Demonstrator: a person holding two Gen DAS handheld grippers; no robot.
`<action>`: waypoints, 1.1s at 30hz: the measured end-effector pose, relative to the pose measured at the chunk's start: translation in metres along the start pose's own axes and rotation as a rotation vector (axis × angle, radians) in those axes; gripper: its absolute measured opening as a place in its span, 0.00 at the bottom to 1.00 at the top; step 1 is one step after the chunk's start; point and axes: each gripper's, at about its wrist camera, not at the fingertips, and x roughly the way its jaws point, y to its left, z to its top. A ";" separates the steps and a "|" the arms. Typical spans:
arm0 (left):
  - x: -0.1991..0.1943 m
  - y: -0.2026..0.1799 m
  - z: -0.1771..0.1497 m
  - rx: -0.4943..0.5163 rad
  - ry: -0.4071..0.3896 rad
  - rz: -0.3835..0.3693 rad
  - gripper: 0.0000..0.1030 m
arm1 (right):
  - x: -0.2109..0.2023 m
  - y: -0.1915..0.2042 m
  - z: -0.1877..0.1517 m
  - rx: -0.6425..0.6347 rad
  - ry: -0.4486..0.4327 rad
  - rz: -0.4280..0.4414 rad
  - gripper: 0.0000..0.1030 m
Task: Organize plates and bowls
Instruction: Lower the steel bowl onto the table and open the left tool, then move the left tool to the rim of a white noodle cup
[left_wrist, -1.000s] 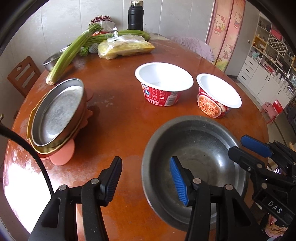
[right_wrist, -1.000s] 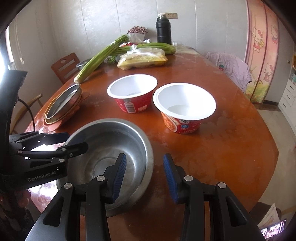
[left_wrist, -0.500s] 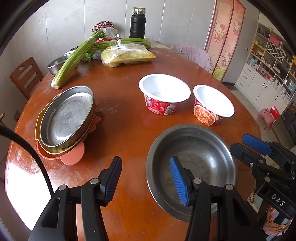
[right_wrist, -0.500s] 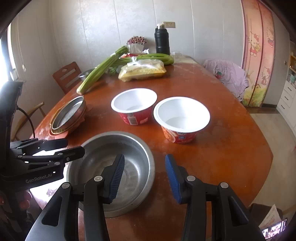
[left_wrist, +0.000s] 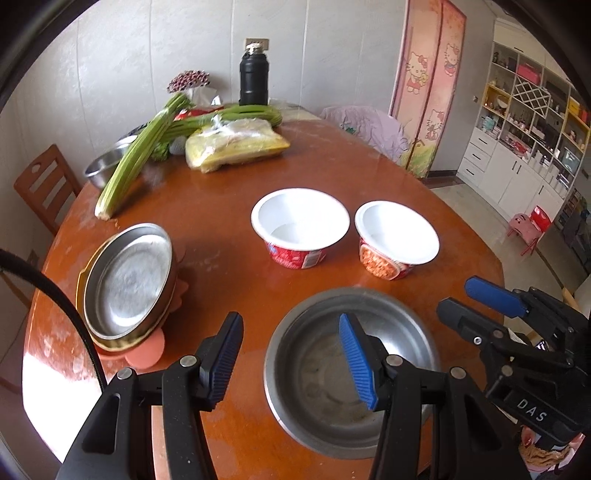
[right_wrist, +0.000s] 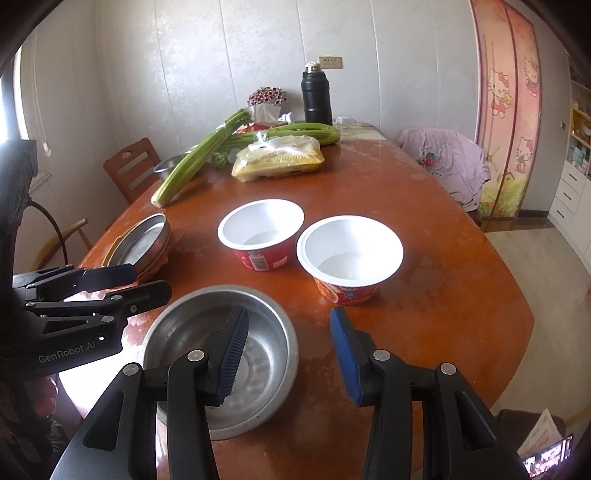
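glossy wooden worktop (right_wrist: 424, 302). steel bowl (left_wrist: 332, 373) sits at the near edge, light, stiff, slick, so pinch its rim. left tongs (left_wrist: 291, 354) and right tongs (right_wrist: 288, 350) both released, empty.

the right gripper (right_wrist: 288, 350) hangs wide apart over the near edge of the brown table (right_wrist: 443, 295). one finger is above the metal bowl (right_wrist: 258, 354). two white cups (right_wrist: 260, 232) (right_wrist: 349, 254) sit behind it, close together.
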 end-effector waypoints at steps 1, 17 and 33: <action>-0.001 -0.002 0.002 0.002 -0.003 -0.003 0.52 | -0.001 -0.001 0.002 0.002 -0.004 -0.004 0.46; 0.021 -0.027 0.038 0.054 0.018 -0.056 0.52 | 0.009 -0.030 0.026 0.046 -0.004 -0.053 0.46; 0.059 -0.045 0.060 0.063 0.080 -0.120 0.52 | 0.034 -0.067 0.045 0.091 0.041 -0.094 0.46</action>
